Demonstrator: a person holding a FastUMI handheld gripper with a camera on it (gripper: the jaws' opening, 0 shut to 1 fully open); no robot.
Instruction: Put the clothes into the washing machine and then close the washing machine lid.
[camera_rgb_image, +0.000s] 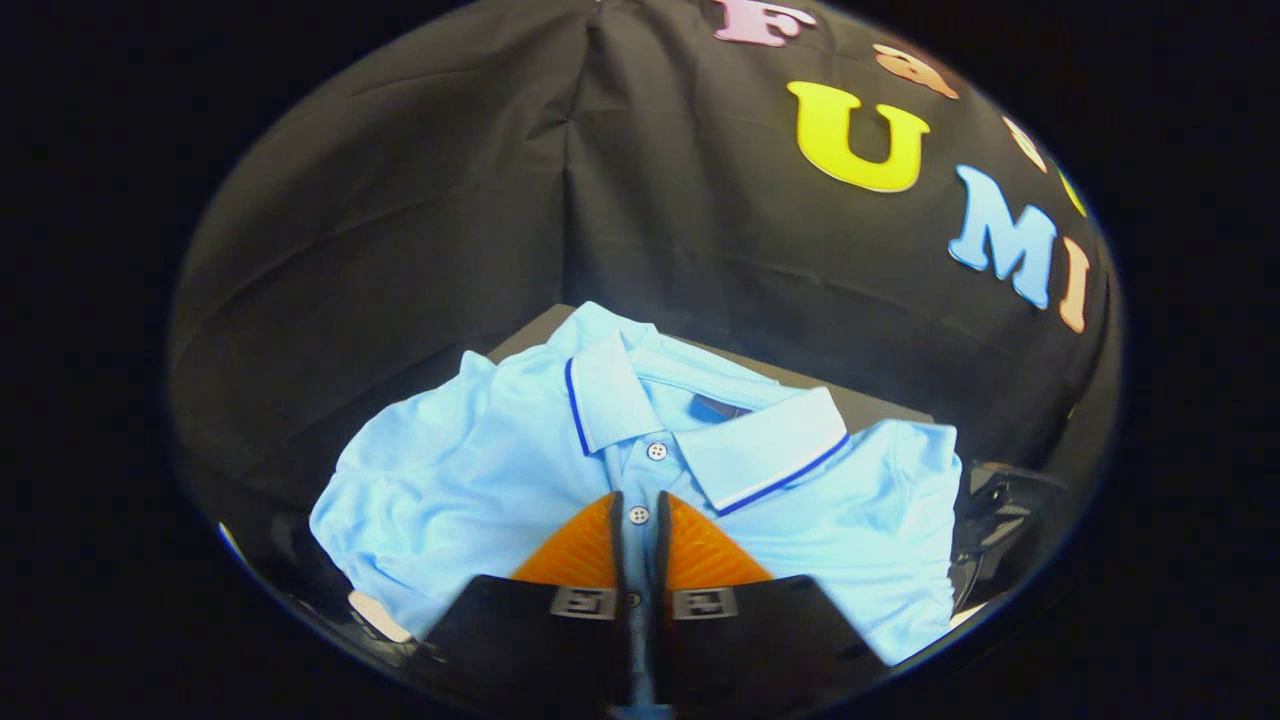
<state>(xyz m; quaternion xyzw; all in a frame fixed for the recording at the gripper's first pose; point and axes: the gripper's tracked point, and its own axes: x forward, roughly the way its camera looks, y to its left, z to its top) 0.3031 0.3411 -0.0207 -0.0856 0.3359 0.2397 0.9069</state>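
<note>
shirt (480, 480), light blue with a white collar edged in dark blue, lies spread over the lower middle of the frame, draped on a dark flat surface (860, 405) whose edge peeks out above the collar. going from the left: the shirt's left shoulder and sleeve bunch in soft folds at the lower left, over a dark glossy edge (300, 590) with a pale patch below it. at the centre the collar (760, 450) opens in two flaps, with a dark blue label between them and a buttoned placket running down from it; one button sits just under the collar, a second lower down.

gripper (640, 525) comes up from the bottom centre, its two fingers nearly pressed together with the placket strip caught in the narrow slot between them; the second button shows right at the fingertips. both fingers appear to pinch this fold of shirt.

to the right the shirt's other shoulder lies flatter, ending near a dark shiny object (1000, 520) at the lower right that is too dim to tell apart. black cloth wall (450, 200) rises behind across the whole upper frame.
</note>
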